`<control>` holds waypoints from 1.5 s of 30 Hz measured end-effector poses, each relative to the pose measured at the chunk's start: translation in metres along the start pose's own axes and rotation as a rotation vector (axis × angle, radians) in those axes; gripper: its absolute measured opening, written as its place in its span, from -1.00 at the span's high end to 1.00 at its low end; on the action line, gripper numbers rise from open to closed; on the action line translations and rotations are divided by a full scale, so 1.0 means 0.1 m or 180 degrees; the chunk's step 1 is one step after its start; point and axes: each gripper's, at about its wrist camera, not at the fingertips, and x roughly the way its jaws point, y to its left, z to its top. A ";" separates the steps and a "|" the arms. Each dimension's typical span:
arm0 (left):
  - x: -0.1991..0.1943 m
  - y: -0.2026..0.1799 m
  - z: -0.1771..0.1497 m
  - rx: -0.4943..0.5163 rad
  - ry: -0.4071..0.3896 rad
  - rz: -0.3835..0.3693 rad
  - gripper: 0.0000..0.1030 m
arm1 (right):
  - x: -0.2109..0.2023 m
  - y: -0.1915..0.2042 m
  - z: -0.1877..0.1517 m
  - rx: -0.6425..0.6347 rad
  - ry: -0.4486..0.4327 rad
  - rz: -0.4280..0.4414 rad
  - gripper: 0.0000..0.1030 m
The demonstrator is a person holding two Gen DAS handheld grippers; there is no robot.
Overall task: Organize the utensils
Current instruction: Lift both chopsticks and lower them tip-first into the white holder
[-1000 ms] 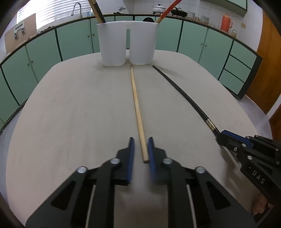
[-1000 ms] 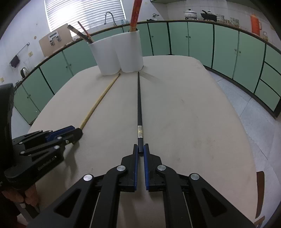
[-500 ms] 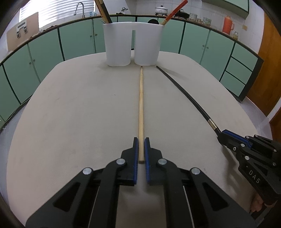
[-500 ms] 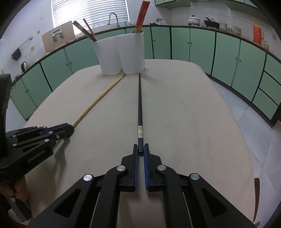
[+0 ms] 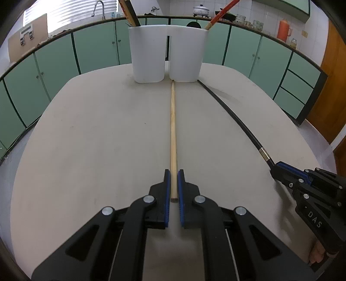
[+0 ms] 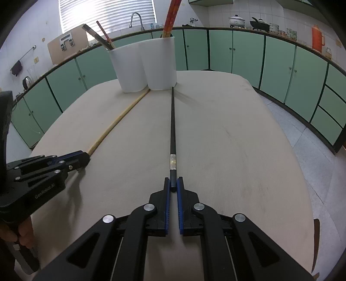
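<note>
My left gripper [image 5: 173, 173] is shut on the near end of a long wooden chopstick [image 5: 173, 129], whose far tip points at the white two-cup utensil holder [image 5: 166, 58]. My right gripper [image 6: 173, 180] is shut on the near end of a long black chopstick [image 6: 172, 121] with a metal band, whose tip reaches the holder's [image 6: 142, 67] base. Each gripper shows in the other's view: the right gripper [image 5: 275, 170] and the left gripper [image 6: 85, 158]. Other chopsticks [image 6: 170, 17] stand in the holder.
Everything sits on a beige oval table [image 5: 97, 140]. Green cabinets [image 6: 248, 56] ring the room, with a counter of pots and a sink behind. A wooden door [image 5: 333, 86] is at the right.
My left gripper has closed on the wooden chopstick and straightened it toward the holder. Both views have drawn a little nearer the holder. The right gripper stays shut on the black chopstick.
</note>
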 end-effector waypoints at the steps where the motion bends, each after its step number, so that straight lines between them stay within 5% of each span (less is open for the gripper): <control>1: 0.00 0.01 0.01 0.0001 0.0000 -0.0002 0.88 | 0.00 0.00 0.01 0.0000 0.0001 0.0005 0.88; 9: -0.43 0.01 0.17 0.0200 -0.0294 0.0094 0.89 | -0.22 -0.11 0.15 0.0036 -0.0168 0.0012 0.88; 23: -1.44 0.10 0.76 0.0238 -0.1152 0.0129 0.89 | -1.06 -0.18 0.91 -0.0238 -0.0801 0.0101 0.88; 45: -1.80 -0.05 1.37 0.0405 -0.1525 -0.0147 0.89 | -1.46 -0.03 1.99 -0.0571 -0.0923 0.0770 0.88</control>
